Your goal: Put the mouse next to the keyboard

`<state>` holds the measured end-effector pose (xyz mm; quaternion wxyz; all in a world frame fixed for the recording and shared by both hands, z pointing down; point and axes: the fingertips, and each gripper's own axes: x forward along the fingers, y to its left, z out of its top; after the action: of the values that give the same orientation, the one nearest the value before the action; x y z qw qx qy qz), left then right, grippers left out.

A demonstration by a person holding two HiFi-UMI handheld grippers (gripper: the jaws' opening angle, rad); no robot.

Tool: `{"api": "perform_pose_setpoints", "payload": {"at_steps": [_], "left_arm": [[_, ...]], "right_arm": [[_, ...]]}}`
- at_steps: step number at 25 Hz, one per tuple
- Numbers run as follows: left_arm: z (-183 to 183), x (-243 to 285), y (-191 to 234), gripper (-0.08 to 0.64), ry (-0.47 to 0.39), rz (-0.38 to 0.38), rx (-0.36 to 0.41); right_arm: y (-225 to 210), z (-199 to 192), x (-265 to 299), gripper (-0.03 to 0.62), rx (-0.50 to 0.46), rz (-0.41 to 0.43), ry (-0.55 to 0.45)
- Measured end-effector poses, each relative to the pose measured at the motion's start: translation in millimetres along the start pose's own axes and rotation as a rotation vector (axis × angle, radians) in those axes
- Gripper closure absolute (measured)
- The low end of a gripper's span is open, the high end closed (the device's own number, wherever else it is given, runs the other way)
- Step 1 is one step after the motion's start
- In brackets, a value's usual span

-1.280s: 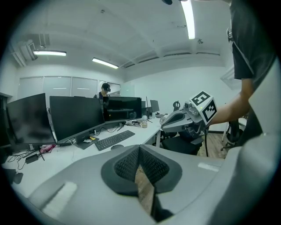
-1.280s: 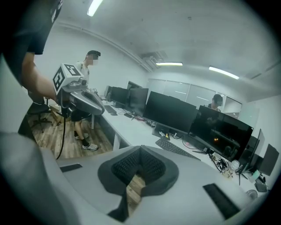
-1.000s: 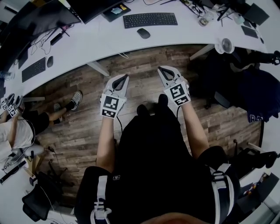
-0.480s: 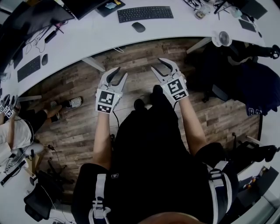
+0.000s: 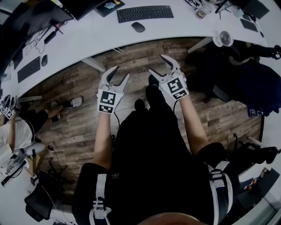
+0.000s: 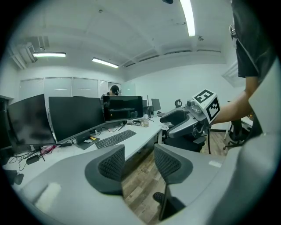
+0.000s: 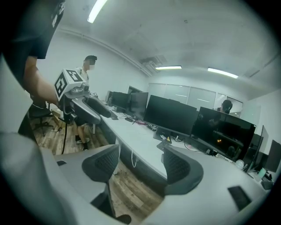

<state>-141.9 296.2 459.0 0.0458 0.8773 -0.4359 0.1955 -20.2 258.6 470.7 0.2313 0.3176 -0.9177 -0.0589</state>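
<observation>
A black keyboard (image 5: 145, 13) lies on the white curved desk (image 5: 175, 33) at the far side, with a dark mouse (image 5: 138, 27) just in front of it, near its left half. Both grippers hang over the wooden floor, short of the desk. My left gripper (image 5: 120, 74) has its jaws spreading open with nothing between them, and so does my right gripper (image 5: 156, 63). In the left gripper view, the left gripper (image 6: 138, 165) points toward the keyboard (image 6: 115, 138), with the right gripper (image 6: 189, 121) beside it. In the right gripper view, only floor and desk edge show between the right gripper (image 7: 138, 167) pads.
Monitors (image 5: 35, 17) line the desk's back. A second keyboard (image 5: 30, 69) and mouse (image 5: 44, 60) lie at the left end. A seated person (image 5: 17, 127) is at the left, a dark chair (image 5: 246, 88) at the right, and a round dish (image 5: 221, 38) near the desk edge.
Both grippers went from shut to open jaws. The person stepped slightly toward the desk, and the grippers rose a little closer to it.
</observation>
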Motion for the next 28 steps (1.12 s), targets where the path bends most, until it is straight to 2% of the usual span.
{"api": "perform_pose_setpoints", "payload": {"at_steps": [17,28], "left_arm": [[15.5,45.7,32.6,0.330,0.011,0.015,-0.016],[26.9,93.2,57.5,0.325,0.055,0.072,-0.038]], "right_arm": [[-48.8,-12.6,43.5,0.272,0.040,0.027,0.003],[-99.2,-19.2,76.6,0.272,0.038,0.086,-0.007]]}}
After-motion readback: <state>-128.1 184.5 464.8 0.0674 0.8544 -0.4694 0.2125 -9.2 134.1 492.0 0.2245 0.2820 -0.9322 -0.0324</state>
